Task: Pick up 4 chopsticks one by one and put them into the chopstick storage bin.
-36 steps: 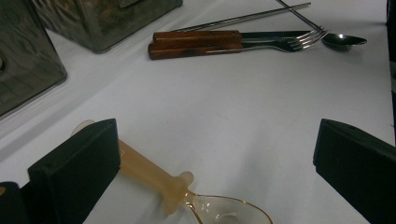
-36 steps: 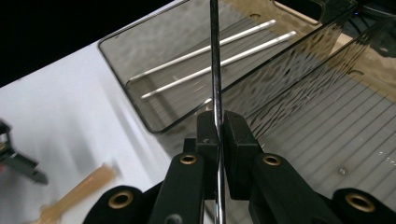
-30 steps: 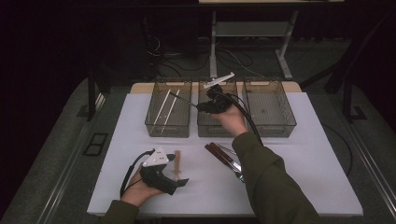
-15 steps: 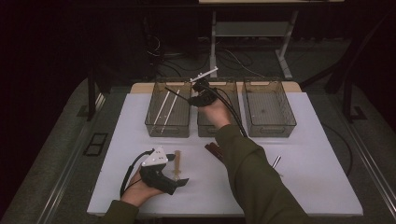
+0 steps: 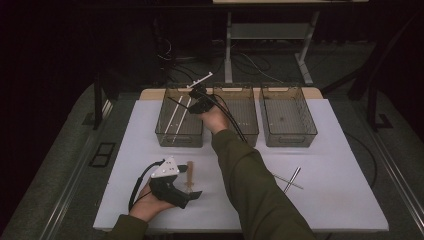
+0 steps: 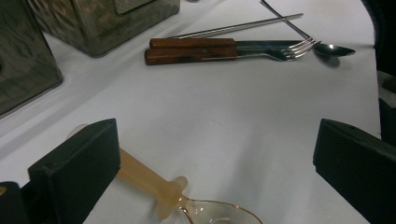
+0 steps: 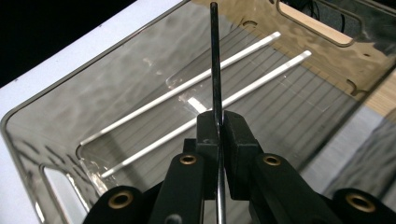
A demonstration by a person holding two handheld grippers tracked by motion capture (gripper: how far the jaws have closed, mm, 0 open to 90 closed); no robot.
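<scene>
My right gripper (image 5: 194, 103) hangs over the left clear bin (image 5: 181, 142), shut on a thin dark chopstick (image 7: 215, 65) that points into the bin. Two white chopsticks (image 7: 187, 87) lie on that bin's floor below it. At the table's front left my left gripper (image 5: 189, 183) rests in the hand, open. An amber-handled spoon (image 6: 149, 179) with a clear bowl lies on the white table between its jaws, against the left jaw, with a wide gap to the right jaw.
A middle bin (image 5: 247, 102) and a right bin (image 5: 288, 116) stand beside the left one at the back. Two wood-handled pieces (image 6: 191, 49), one a fork, a metal spoon (image 6: 334, 50) and metal chopsticks (image 5: 290, 180) lie on the white table top (image 5: 340, 200).
My right gripper has carried the dark chopstick leftward, from above the middle bin to over the left bin. The left gripper has stayed where it was.
</scene>
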